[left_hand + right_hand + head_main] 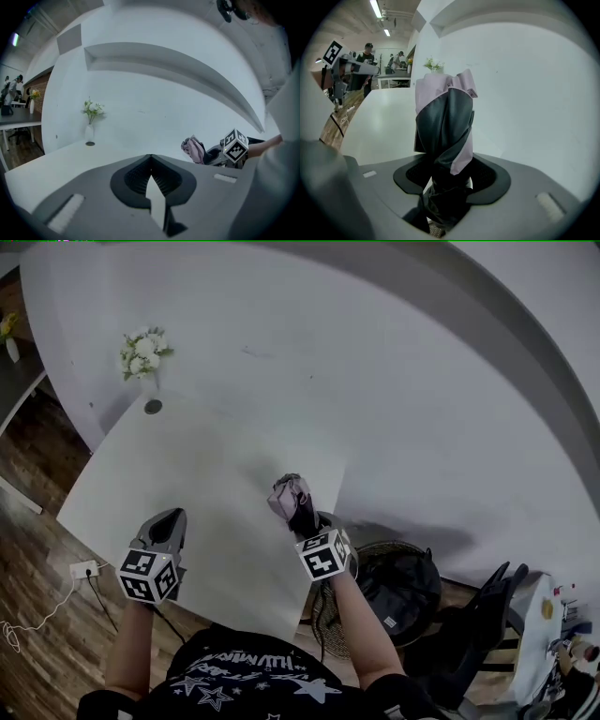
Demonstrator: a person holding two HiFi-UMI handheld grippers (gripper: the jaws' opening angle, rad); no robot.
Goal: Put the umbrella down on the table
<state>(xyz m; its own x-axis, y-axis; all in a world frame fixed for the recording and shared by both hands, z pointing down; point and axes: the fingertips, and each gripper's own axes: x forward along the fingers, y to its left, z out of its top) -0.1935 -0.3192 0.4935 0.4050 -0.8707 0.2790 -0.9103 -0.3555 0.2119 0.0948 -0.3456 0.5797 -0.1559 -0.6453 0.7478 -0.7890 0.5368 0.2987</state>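
In the head view, a small white vase of white flowers [142, 354] is seen at the far left of the broad white desk [187, 474]. The folded pink-and-black fabric umbrella [288, 495] is held well apart from that vase, on the person's side of it and to the right, above the near right edge of the desk. It is carried by the right tool [306, 518]. The left tool [171, 517] is held nearer the person than the vase, with nothing in it.

In the left gripper view, the left tool's jaws are seen brought together at their tips, and nothing is gripped between them. The umbrella is seen to the right of the vase, clear of the left tool.

In the right gripper view, the right tool's jaws are seen clamped on the lower, bunched end of the umbrella, whose folds stand up out of them towards the vase. Whether its lower end touches the desk cannot be told.

The umbrella is judged light, with soft, loose cloth over a stiff core. The cloth could slide or bunch, so the firm lower end is the better place for a hold. It should be laid on its side well inside the desk edge.
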